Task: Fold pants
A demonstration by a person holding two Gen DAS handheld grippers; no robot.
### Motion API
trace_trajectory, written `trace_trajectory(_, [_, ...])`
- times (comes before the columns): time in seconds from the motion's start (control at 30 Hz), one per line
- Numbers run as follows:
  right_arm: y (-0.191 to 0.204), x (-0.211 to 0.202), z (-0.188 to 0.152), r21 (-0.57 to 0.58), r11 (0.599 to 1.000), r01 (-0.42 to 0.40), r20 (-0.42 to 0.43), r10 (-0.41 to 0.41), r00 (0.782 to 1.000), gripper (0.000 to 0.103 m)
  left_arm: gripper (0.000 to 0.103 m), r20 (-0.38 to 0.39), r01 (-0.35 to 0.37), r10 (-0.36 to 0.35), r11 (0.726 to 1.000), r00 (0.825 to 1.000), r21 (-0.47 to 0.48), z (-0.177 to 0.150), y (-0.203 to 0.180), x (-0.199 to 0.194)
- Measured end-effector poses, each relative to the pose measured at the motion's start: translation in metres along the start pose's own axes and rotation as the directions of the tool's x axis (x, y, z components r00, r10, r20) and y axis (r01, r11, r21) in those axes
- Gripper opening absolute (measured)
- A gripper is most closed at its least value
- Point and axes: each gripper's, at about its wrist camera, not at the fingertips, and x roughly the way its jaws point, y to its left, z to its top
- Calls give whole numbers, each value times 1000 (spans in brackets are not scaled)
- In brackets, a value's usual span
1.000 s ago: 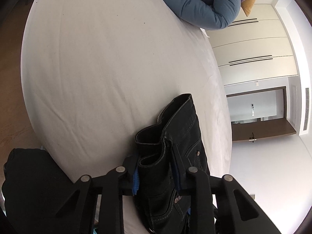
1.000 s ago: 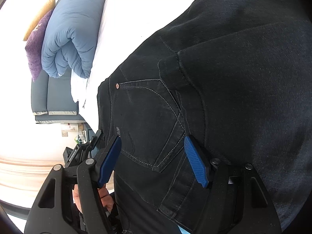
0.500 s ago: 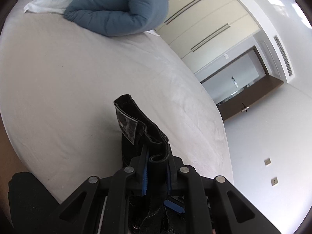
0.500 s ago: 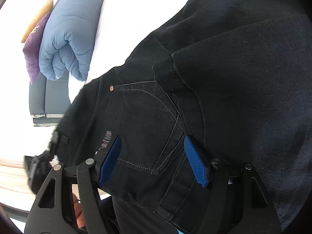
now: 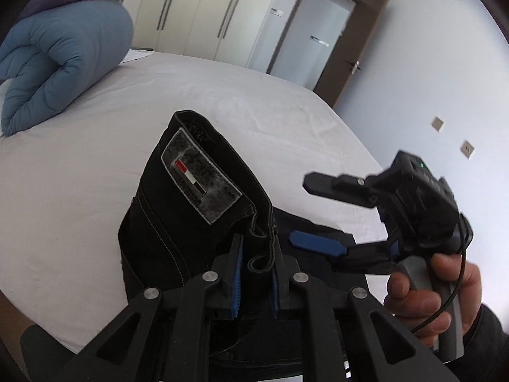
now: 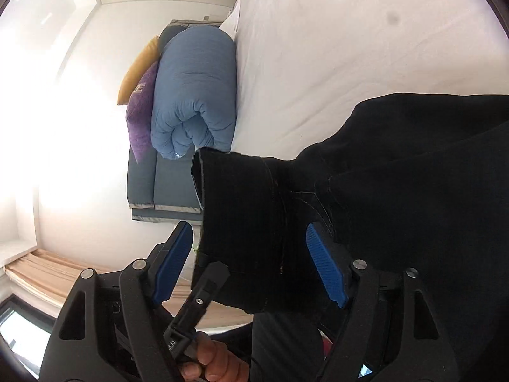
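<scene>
Left hand-held gripper (image 5: 256, 273): jaws clamped tight on the waistband of the black pants (image 5: 197, 210). A belt loop sits right between the 2 blue pads (image 5: 237, 273). The waistband stands up out of the grip, with the brand patch (image 5: 200, 180) facing the left wrist camera: grey label with a small red/white/black flag.

The rest of the pants bunches up below and behind the left hand-held gripper, lying on the bed (image 5: 95, 165) near its near edge. In the right wrist view the dark denim (image 6: 397, 207) fills the right and lower part of the picture and drapes over the white sheet (image 6: 334, 47).

Right hand-held gripper (image 6: 251, 264): jaws spread wide, not gripping anything. A fold of the pants lies across the gap between the 2 pads (image 6: 324, 270); cannot tell whether the cloth touches either pad. In the left wrist view the same right hand-held gripper (image 5: 321, 213) is visible at right, held in the person's right hand (image 5: 426, 299), fingers parted, above the fabric.

Background: rolled blue duvet (image 5: 60, 63) at the head end of the bed, with a purple pillow (image 6: 140, 111) and an orange pillow (image 6: 136, 70) stacked beside it. White wardrobe doors (image 5: 197, 16) and a brown-framed door (image 5: 318, 31) stand behind the bed.
</scene>
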Motion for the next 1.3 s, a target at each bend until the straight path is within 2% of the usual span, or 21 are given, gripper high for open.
trace_trajectory(0.17, [5,-12,-5,-73,994,86,-8,-87,996,74,14,-60,-11,18,994,998,106,-23,-28,17])
trace_trajectory(0.3, [9,-13,-2,-134,978,158,-33,-164,986,74,14,-78,-34,50,981,996,191,-34,-45,25])
trace_trajectory(0.33, [8,-12,-2,-151,972,179,-16,-184,983,74,14,-81,-37,55,976,995,213,-37,-50,26])
trace_trajectory(0.5, [-2,-10,-3,-150,969,196,-13,-200,980,73,14,-97,-27,57,957,994,288,-51,-62,29])
trace_trajectory(0.57, [-4,-6,-3,-172,960,222,-17,-229,973,54,14,-108,-13,49,951,993,309,-54,-68,30])
trace_trajectory(0.6, [-5,-6,-3,-181,952,245,-19,-253,967,32,14,-111,-8,46,948,993,319,-56,-73,31])
trace_trajectory(0.7, [-8,-19,-5,-196,933,303,18,-306,952,19,14,-123,24,20,937,992,349,-60,-88,32])
trace_trajectory(0.83, [-22,-53,-13,-180,924,337,79,-328,941,12,14,-146,90,-32,910,989,405,-66,-118,34])
trace_trajectory(1.0, [-55,-96,-20,-115,924,366,118,-353,928,11,13,-194,162,-77,867,978,471,-74,-156,49])
trace_trajectory(1.13, [-75,-116,-22,-88,930,357,148,-342,928,11,13,-218,190,-91,850,972,492,-73,-171,59])
trace_trajectory(1.3, [-94,-129,-23,-66,936,347,156,-334,930,11,13,-248,204,-87,843,965,498,-69,-172,71])
